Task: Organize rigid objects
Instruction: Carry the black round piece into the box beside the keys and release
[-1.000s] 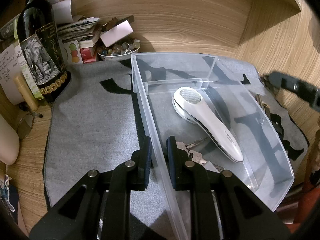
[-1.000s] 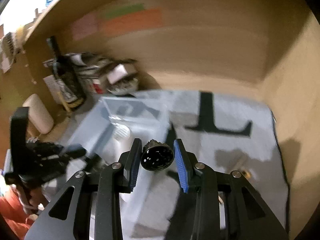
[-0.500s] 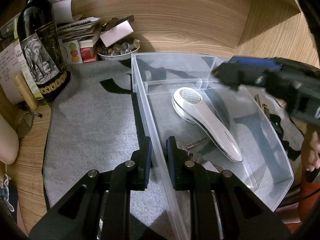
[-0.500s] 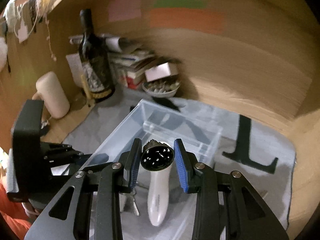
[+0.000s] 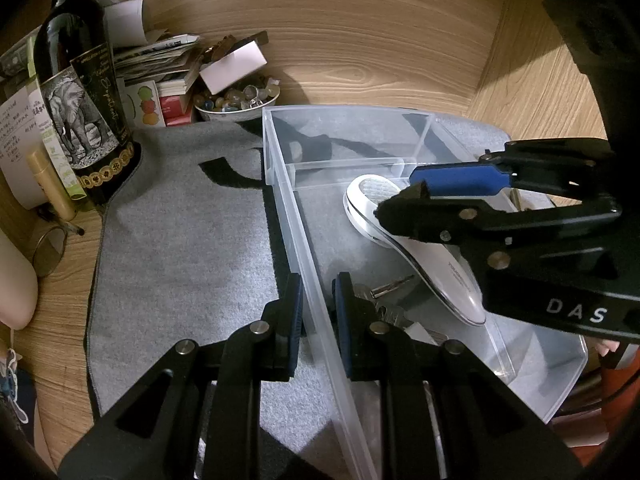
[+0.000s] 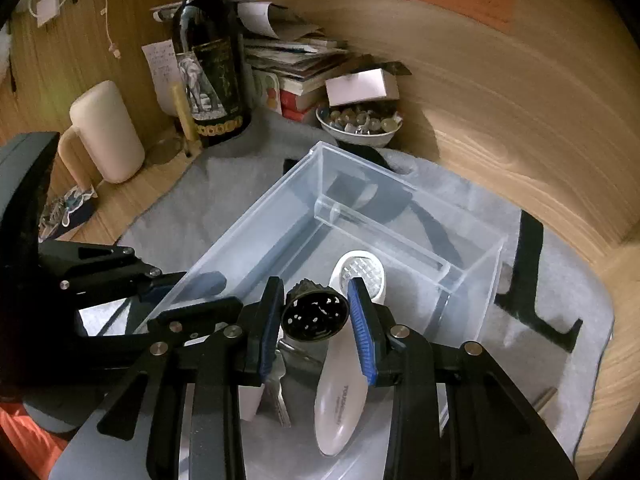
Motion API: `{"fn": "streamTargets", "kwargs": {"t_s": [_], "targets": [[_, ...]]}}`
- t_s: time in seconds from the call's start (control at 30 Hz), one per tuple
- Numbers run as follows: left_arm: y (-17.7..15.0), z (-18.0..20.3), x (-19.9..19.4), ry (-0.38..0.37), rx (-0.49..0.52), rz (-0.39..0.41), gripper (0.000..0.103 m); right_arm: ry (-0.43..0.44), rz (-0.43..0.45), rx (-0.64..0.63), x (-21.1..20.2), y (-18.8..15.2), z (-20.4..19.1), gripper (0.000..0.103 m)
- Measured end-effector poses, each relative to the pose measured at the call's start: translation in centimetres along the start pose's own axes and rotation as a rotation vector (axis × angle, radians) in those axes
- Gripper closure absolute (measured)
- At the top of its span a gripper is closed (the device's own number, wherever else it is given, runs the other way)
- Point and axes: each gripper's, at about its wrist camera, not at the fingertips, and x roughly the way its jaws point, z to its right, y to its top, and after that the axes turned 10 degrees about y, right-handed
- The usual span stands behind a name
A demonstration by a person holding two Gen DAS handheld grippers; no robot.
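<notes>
A clear plastic bin [image 5: 280,184] [image 6: 256,216] sits on a grey mat. My left gripper [image 5: 316,312] is shut on the bin's near left wall. Inside lie a white handheld device [image 5: 432,256] [image 6: 340,400] and keys [image 5: 384,300] [image 6: 280,396]. My right gripper [image 6: 314,316] is shut on a dark round perforated object [image 6: 314,316] and holds it above the bin, over the keys and the white device. In the left wrist view the right gripper [image 5: 420,196] reaches in from the right over the bin.
A dark wine bottle [image 5: 76,92] [image 6: 208,60], stacked books and papers [image 6: 292,60], a bowl of pebbles [image 5: 236,100] [image 6: 360,124] and a cream cylinder [image 6: 106,132] stand along the back left. Wooden walls close the back and right.
My right gripper has swung left and forward with the dark round object, from beside the bin to above its inside. My left gripper has stayed clamped on the bin wall.
</notes>
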Motion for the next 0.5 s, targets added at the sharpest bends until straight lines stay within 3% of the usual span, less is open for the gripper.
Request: {"fn": "streamTargets", "kwargs": {"t_s": [0.23,0.5], "targets": [[0.0,0.0,0.0,0.0,0.0,0.0,0.087,0.004,0.003,0.023,-0.1,0.0,0.4,0.072],[0.0,0.0,0.0,0.0,0.001,-0.001,0.087,-0.028,0.099,0.049,-3.0,-0.3,1.3,0.059]]}}
